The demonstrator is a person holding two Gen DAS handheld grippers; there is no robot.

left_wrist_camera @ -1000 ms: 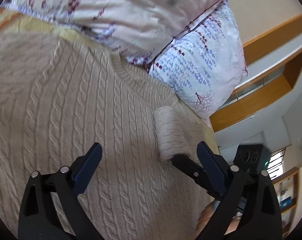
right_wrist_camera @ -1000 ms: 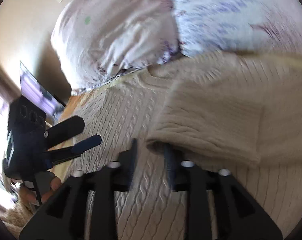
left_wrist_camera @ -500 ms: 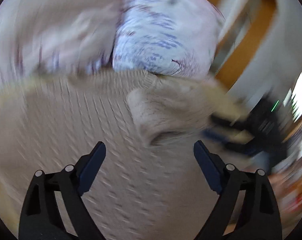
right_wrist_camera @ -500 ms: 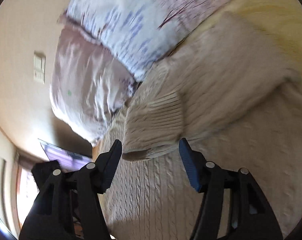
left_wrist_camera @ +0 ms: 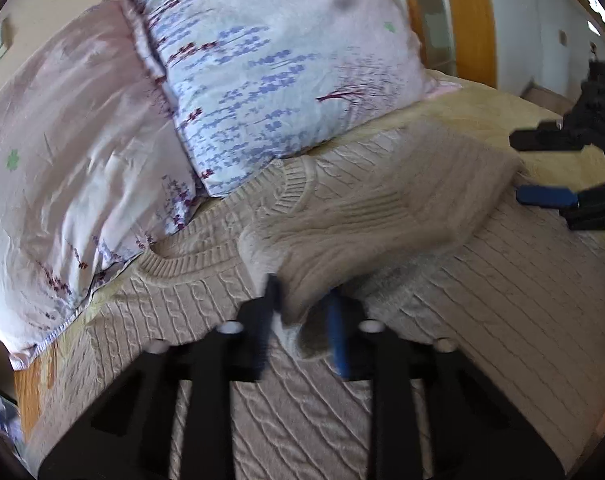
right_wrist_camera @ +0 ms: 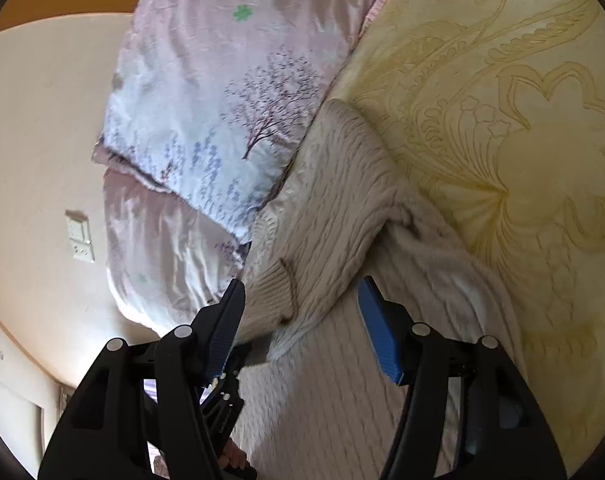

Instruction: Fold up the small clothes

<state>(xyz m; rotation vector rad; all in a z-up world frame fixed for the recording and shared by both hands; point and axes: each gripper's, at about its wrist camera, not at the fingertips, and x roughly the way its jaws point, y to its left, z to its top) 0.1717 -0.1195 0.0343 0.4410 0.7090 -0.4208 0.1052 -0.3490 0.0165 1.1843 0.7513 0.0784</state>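
Observation:
A cream cable-knit sweater (left_wrist_camera: 482,300) lies flat on the bed, neck towards the pillows. One sleeve (left_wrist_camera: 366,220) is folded across its chest. My left gripper (left_wrist_camera: 302,320) is shut on the sleeve's ribbed cuff (left_wrist_camera: 298,304). In the right wrist view the same sleeve (right_wrist_camera: 342,216) runs in from the sweater's edge. My right gripper (right_wrist_camera: 302,320) is open and empty just above the cuff (right_wrist_camera: 270,292). It also shows open in the left wrist view (left_wrist_camera: 542,168), beside the sleeve's shoulder end.
Two floral pillows (left_wrist_camera: 262,68) (left_wrist_camera: 62,152) lie against the sweater's neck. The yellow patterned bedspread (right_wrist_camera: 502,120) extends beside the sweater. A wall with a socket plate (right_wrist_camera: 78,240) is behind the pillows. A wooden door frame (left_wrist_camera: 466,20) stands past the bed.
My right gripper let go of the sleeve cuff, opened and drew back. My left gripper swung over to the cuff and shut on it.

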